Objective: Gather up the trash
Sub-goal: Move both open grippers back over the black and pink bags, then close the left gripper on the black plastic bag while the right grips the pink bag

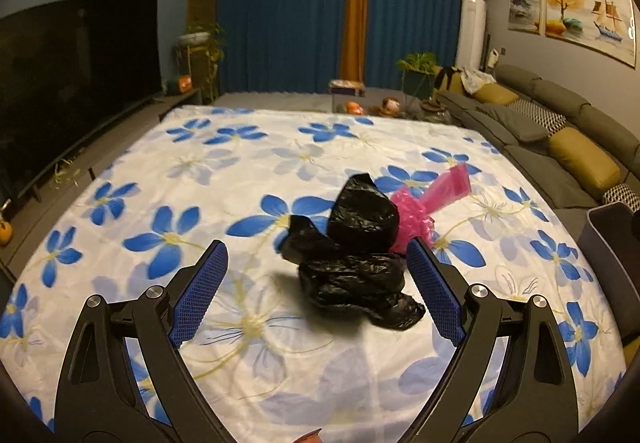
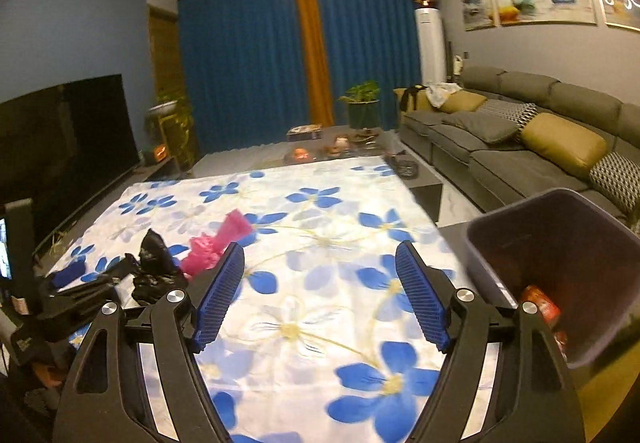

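Observation:
A crumpled black plastic bag (image 1: 356,255) lies on the flowered tablecloth (image 1: 240,171). A crumpled pink plastic bag (image 1: 424,211) lies just behind it, touching it. My left gripper (image 1: 316,259) is open, its blue pads on either side of the black bag, which sits nearer the right pad. My right gripper (image 2: 320,263) is open and empty over bare cloth. In the right wrist view the black bag (image 2: 154,267), the pink bag (image 2: 216,243) and the left gripper (image 2: 100,279) show at far left. A grey trash bin (image 2: 516,243) stands at the right with a red wrapper (image 2: 542,303) inside.
A large TV (image 1: 76,83) stands on a low stand to the left. A grey sofa (image 1: 560,131) with cushions runs along the right. A coffee table (image 2: 344,147) with small items stands beyond the cloth. The bin (image 1: 612,267) shows at the right edge of the left wrist view.

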`<control>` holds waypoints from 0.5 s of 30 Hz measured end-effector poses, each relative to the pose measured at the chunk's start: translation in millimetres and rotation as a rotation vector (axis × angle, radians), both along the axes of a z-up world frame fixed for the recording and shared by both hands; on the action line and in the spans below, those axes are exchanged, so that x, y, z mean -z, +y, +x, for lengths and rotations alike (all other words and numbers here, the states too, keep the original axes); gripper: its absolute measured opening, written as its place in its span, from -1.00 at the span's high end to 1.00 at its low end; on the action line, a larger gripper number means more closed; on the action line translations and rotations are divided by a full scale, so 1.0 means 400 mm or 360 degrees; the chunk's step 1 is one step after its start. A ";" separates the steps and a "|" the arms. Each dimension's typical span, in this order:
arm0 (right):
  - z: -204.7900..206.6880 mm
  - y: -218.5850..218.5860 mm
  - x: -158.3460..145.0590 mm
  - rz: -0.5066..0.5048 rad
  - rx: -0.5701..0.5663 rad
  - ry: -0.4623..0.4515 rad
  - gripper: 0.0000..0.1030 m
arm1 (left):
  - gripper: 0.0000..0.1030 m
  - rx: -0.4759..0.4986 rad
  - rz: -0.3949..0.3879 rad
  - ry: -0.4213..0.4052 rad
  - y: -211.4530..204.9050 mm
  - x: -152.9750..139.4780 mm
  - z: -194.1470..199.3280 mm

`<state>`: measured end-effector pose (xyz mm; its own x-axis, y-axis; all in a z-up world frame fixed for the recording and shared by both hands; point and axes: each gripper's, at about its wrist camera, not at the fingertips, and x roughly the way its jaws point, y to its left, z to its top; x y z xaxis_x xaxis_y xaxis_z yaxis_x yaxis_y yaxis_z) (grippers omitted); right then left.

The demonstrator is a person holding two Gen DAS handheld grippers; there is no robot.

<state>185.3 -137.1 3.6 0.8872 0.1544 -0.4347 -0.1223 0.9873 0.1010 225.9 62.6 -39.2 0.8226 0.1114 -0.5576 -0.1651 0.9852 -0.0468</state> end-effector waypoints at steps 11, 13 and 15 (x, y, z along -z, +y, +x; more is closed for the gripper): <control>0.094 0.117 0.042 0.0000 -0.0126 0.0116 -0.48 | -0.40 0.0005 -0.0139 0.0151 0.032 0.070 0.084; 0.110 0.141 0.053 -0.0006 -0.0150 0.0137 -0.48 | 0.02 0.0004 -0.0180 0.0186 0.044 0.079 0.092; 0.126 0.162 0.065 -0.0015 -0.0164 0.0157 -0.48 | 0.35 0.0000 -0.0226 0.0191 0.058 0.085 0.095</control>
<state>235.7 -72.3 -22.5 0.8199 0.2377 -0.5208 -0.2129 0.9711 0.1081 263.7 85.7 -73.3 0.7493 0.0248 -0.6618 -0.1780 0.9701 -0.1653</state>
